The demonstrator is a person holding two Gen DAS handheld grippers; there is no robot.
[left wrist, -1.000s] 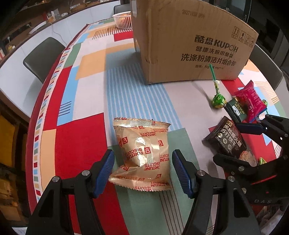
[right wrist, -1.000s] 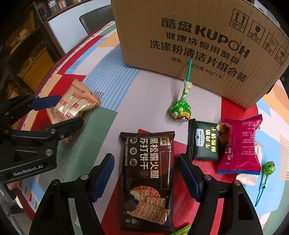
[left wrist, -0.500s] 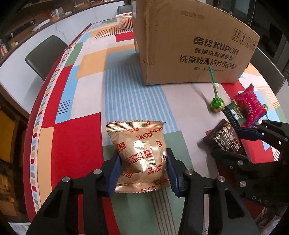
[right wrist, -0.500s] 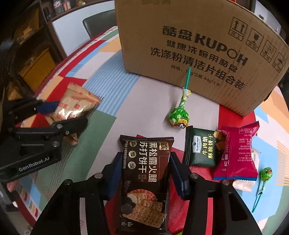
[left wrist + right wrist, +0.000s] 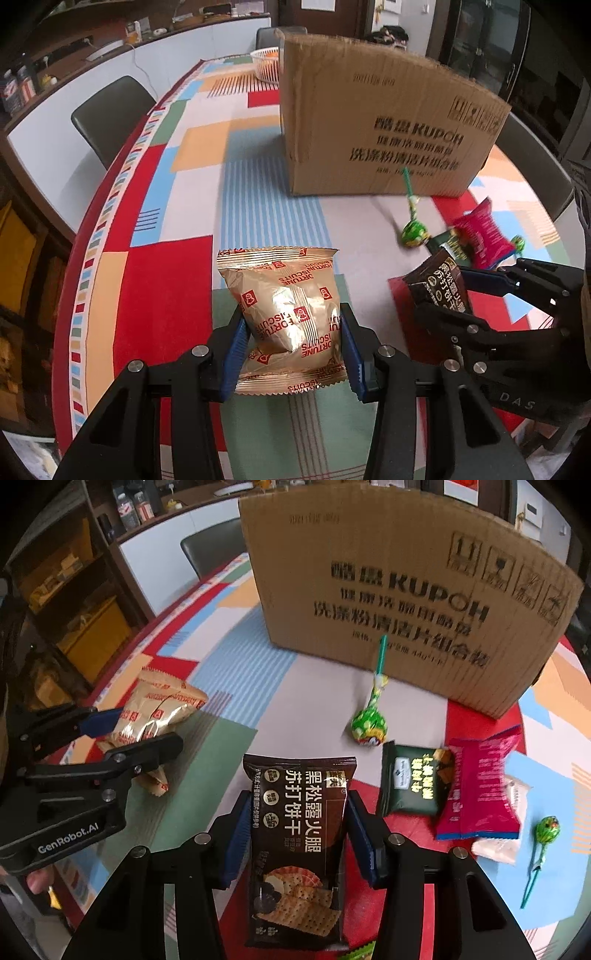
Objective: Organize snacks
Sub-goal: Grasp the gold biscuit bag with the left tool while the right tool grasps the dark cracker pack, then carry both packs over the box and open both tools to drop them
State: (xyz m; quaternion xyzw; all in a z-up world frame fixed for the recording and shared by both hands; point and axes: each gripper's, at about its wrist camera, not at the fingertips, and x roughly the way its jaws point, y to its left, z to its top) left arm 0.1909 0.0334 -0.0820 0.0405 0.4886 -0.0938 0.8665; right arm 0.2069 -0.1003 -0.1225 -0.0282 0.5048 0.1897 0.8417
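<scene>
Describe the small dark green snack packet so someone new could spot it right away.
Start at the big cardboard box. In front of it a green lollipop lies on the tablecloth. The dark green packet lies beside its head, partly under a magenta packet, the only green pouch with yellow lettering.

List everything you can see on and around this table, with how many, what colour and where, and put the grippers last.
cardboard box: one, brown, far side of the table
gold biscuit packet: one, gold with red print, between the left pads
dark cracker packet: one, dark brown, between the right pads
lollipops: two, green; one before the box, one at far right
dark green packet: one, right of the cracker packet
magenta packet: one, overlapping the green packet's right edge
white packet: one, partly under the magenta one
white basket: one, behind the box
chair: one, dark, beside the table
tablecloth: one, multicoloured blocks
left hand-held gripper: black, blue pads, gripping
right hand-held gripper: black, blue pads, gripping
</scene>
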